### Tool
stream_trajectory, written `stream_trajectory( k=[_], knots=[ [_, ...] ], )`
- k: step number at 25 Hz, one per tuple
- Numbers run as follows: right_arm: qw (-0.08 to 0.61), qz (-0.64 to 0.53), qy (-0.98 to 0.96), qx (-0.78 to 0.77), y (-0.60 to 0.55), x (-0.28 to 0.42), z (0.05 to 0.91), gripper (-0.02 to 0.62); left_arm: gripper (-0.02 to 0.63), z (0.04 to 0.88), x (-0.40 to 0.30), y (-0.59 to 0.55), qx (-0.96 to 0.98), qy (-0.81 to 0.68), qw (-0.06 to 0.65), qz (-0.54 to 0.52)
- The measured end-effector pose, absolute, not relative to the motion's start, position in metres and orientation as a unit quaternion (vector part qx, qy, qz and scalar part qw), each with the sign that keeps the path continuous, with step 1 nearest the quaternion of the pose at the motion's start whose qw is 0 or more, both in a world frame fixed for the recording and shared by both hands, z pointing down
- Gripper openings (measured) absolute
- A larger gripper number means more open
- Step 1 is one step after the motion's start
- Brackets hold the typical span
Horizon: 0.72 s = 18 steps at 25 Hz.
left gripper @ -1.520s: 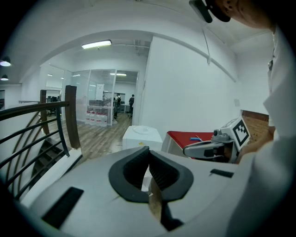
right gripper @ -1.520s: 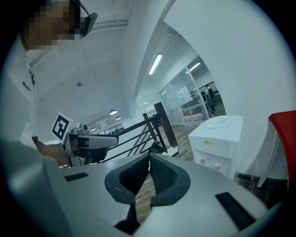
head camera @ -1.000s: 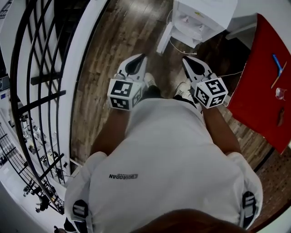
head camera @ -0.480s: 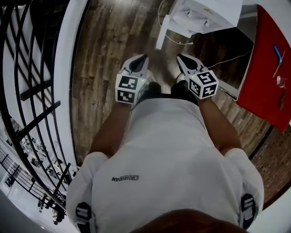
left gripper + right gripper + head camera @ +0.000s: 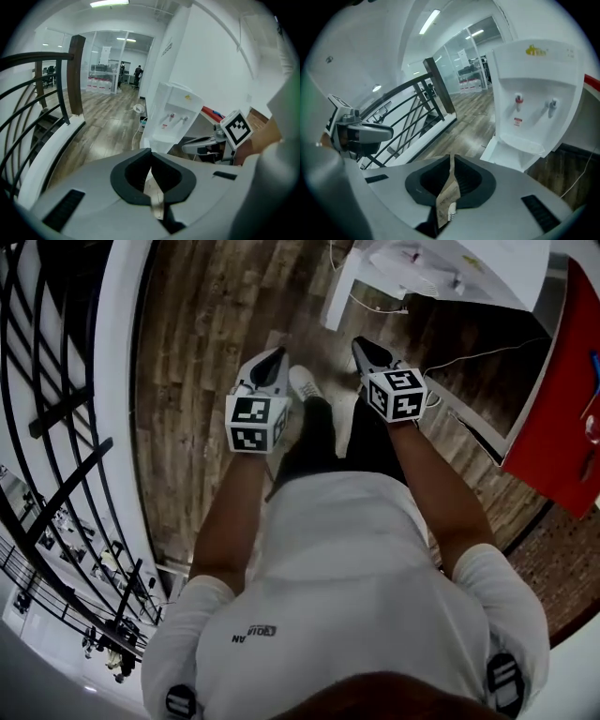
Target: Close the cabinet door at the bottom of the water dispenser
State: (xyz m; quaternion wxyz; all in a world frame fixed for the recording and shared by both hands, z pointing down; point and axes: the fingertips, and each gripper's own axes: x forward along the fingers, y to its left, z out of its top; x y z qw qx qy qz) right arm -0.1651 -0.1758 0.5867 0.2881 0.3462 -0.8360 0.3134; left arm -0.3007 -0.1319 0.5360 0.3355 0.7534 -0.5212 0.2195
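Observation:
The white water dispenser (image 5: 441,268) stands at the top right of the head view, with its bottom cabinet door (image 5: 339,298) swung out open toward the floor on the left. The left gripper (image 5: 274,354) and right gripper (image 5: 361,345) are held side by side over the wooden floor, short of the dispenser and touching nothing. Both are shut and empty. In the right gripper view the dispenser (image 5: 534,93) fills the right side, and the open door (image 5: 506,159) lies just beyond the shut jaws. The left gripper view shows the dispenser (image 5: 176,117) ahead and the right gripper (image 5: 206,143) beside it.
A black stair railing (image 5: 56,427) with a white curb runs along the left. A red table (image 5: 562,427) stands at the right, and a white cable (image 5: 469,357) trails across the floor by the dispenser. The person's shoes (image 5: 305,382) are below the grippers.
Both grippers have sunk lower and moved forward toward the dispenser, staying shut. The person has leaned down, and the dispenser has shifted toward the view's right.

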Motion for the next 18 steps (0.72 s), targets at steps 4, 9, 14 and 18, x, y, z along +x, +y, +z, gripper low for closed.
stream_trajectory(
  k=[4,9,14,18],
  knots=[
    [0.326,0.349,-0.815,0.327,-0.172,-0.171,0.661,0.025,-0.005,0.590,-0.295,-0.136,0.744,-0.513,0.353,0.243],
    [0.373,0.349,-0.796,0.325,-0.171,-0.179,0.738,0.029,-0.005,0.645,-0.290,-0.135,0.726,-0.509,0.385,0.257],
    [0.417,0.346,-0.776,0.324,-0.184,-0.183,0.809,0.150,-0.005,0.687,-0.279,-0.139,0.711,-0.502,0.408,0.273],
    [0.431,0.364,-0.747,0.352,-0.185,-0.177,0.845,0.175,-0.005,0.703,-0.274,-0.135,0.709,-0.499,0.415,0.277]
  ],
)
